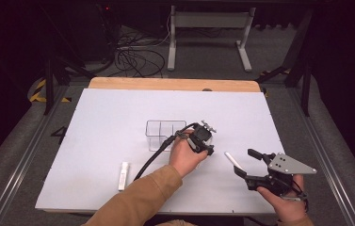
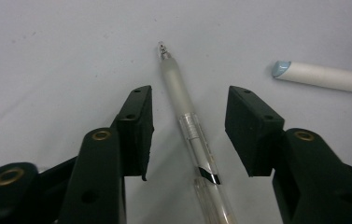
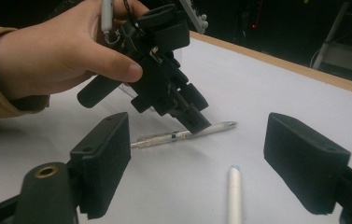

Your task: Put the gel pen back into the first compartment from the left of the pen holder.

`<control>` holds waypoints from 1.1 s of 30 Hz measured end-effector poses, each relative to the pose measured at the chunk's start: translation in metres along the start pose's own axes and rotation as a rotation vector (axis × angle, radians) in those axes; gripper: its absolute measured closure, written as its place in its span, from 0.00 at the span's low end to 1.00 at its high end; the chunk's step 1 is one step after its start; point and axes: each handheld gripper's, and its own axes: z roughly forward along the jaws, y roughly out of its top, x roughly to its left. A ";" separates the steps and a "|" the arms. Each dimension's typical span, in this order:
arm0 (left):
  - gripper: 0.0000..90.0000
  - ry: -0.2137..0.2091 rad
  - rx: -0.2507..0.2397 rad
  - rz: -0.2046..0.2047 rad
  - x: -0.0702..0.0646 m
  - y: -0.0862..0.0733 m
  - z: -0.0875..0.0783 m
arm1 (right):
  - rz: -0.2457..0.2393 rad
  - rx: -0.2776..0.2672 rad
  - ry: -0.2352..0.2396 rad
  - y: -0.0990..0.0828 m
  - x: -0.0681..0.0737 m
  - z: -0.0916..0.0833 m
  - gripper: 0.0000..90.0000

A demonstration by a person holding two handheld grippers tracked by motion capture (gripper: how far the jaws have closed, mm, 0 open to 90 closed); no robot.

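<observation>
Left gripper view: clear pen [image 2: 188,122] between left tongs [image 2: 188,133], untouched.

floor: grey carpet [image 1: 203,56] | cables [image 1: 133,56] | white desk frame [image 1: 210,21] | surroundings dark

No text, label, brand, number or sign can be read anywhere: not on the pens, the clear box or the tabletop.
</observation>
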 end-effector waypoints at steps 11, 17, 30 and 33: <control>0.76 -0.009 0.028 0.000 -0.001 0.001 0.011 | 0.002 -0.002 0.001 0.000 0.001 0.001 0.26; 0.83 -0.007 0.039 0.015 -0.001 0.001 0.014 | -0.003 0.001 0.002 -0.001 0.000 0.000 0.26; 0.85 -0.005 0.059 -0.032 0.000 0.003 0.016 | -0.003 0.005 0.007 -0.001 0.001 0.001 0.26; 0.85 -0.002 0.064 -0.046 0.000 0.004 0.016 | -0.008 0.005 0.010 -0.001 0.001 0.001 0.26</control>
